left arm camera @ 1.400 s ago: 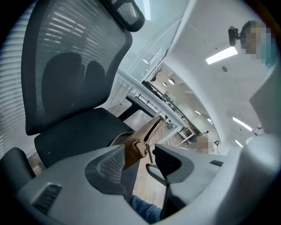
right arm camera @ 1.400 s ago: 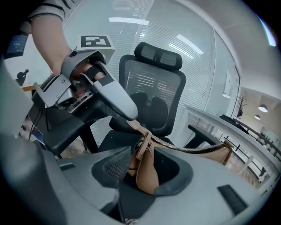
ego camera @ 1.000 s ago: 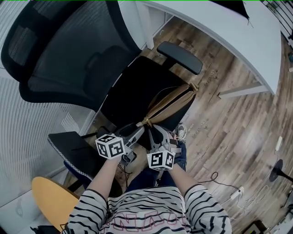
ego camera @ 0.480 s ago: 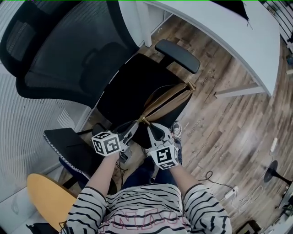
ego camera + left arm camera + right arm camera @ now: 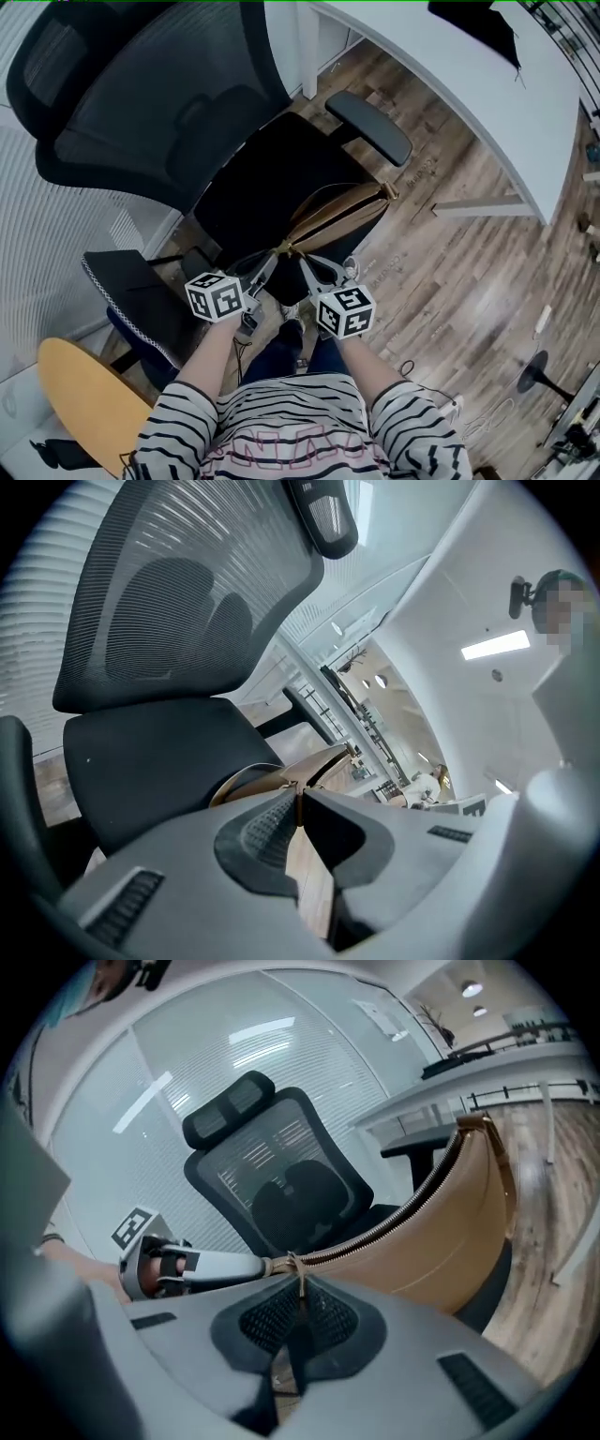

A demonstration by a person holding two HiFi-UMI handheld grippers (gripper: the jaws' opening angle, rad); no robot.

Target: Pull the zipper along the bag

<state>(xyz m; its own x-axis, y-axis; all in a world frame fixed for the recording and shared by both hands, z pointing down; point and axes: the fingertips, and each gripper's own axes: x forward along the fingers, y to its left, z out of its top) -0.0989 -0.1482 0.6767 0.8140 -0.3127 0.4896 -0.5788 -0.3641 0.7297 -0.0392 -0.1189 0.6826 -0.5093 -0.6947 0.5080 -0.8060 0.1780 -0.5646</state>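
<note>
A tan bag (image 5: 342, 214) lies on the black seat of an office chair (image 5: 253, 187), its zipper teeth (image 5: 394, 1222) running along the top edge. My left gripper (image 5: 274, 259) has just closed and is shut on the bag's near end (image 5: 298, 791); it also shows in the right gripper view (image 5: 187, 1265). My right gripper (image 5: 302, 261) sits right beside it. Its jaws have also just closed and pinch the thin tan zipper pull (image 5: 300, 1283) at the near end of the zipper. Both grippers meet at the bag's near corner.
The chair's mesh back (image 5: 141, 103) rises at the left and its armrest (image 5: 368, 127) lies beyond the bag. A white desk (image 5: 441, 75) spans the top right above wood floor (image 5: 469, 272). A dark stool (image 5: 131, 305) and a yellow round tabletop (image 5: 84, 403) stand at lower left.
My left gripper's jaws have come together on the bag's end. My right gripper has rolled, so its marker cube shows another face, and it has edged closer to the left one.
</note>
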